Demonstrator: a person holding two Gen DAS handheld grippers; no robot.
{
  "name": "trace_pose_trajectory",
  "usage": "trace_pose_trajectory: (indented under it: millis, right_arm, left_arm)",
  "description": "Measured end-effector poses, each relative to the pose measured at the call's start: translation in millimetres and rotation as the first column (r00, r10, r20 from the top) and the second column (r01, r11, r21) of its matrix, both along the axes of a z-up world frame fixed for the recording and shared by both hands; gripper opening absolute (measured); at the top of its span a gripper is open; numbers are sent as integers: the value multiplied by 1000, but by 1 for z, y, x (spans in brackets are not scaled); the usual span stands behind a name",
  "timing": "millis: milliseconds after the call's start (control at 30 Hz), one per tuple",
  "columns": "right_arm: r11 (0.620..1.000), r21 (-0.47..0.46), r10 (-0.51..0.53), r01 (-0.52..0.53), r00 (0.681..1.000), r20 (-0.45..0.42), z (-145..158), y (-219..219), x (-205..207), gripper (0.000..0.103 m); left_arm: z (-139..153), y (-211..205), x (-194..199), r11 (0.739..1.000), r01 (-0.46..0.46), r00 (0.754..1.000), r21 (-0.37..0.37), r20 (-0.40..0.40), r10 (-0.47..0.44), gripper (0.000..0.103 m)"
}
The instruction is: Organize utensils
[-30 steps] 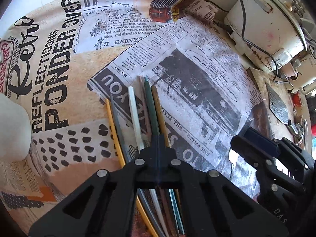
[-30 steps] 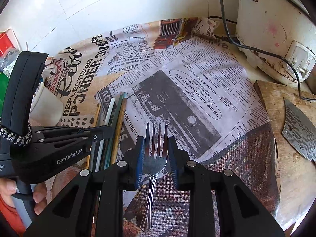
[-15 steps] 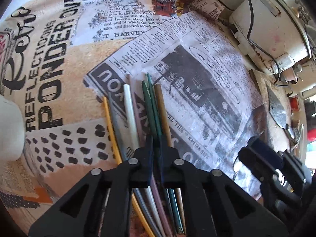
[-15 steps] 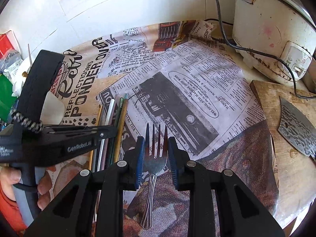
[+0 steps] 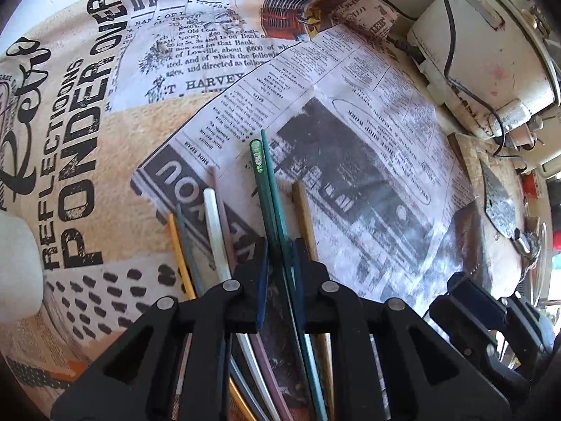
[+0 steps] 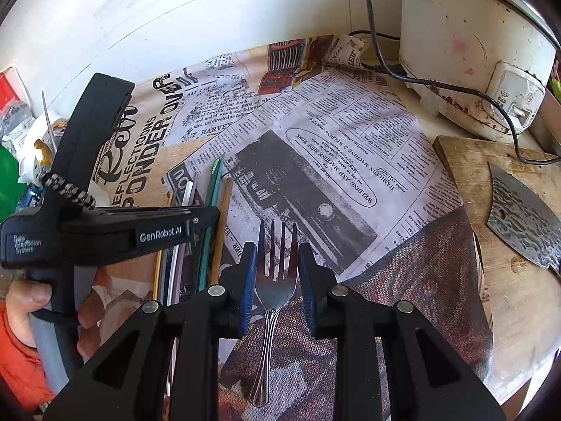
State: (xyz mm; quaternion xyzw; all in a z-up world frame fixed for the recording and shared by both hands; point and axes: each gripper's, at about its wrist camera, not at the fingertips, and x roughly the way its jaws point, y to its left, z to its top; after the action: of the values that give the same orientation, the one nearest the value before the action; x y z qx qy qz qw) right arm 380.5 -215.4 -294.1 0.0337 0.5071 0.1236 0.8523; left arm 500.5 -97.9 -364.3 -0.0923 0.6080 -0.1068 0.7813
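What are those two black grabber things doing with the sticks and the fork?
A person is sorting utensils on a newspaper-print cloth. The left gripper has just been opening its jaws; the green chopsticks lie between them in a row with the other chopsticks. The right gripper has a fork between its pads. A cleaver rests on a wooden board nearby.

Seven chopsticks (image 5: pixel 215 226); one fork (image 6: pixel 277 270)

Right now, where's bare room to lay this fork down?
Free: the printed cloth between the chopsticks and cutting board, ahead of the fork. Crowded: the left gripper over the chopsticks, the cleaver on the board.
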Motion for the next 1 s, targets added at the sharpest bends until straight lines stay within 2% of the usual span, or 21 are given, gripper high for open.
trace_pose_trajectory:
  millis: [133,167,467,800,1000]
  right_arm:
    - [1000,8,-4,4,1000,4,2,-1,1,22]
    - [1000,10,-4,4,1000,5,2,-2,1,22]
    - [1000,7,7,-7,999,36,9,3,0,22]
    - [1000,8,29,-30,995,96,32,11,-6,21]
    - [999,10,43,-44,991,127,45,18,-13,21]
  left_arm:
    - [1,3,1,1000,10,1000,-27,-6,-10,8]
    - [3,4,0,1000,15,1000,-27,2,-15,4]
    - [24,8,-19,1000,24,997,-1,72,-24,4]
    - [79,14,-54,1000,23,971,3,236,-23,4]
    - [106,19,-78,1000,-1,945,21,326,-5,4]
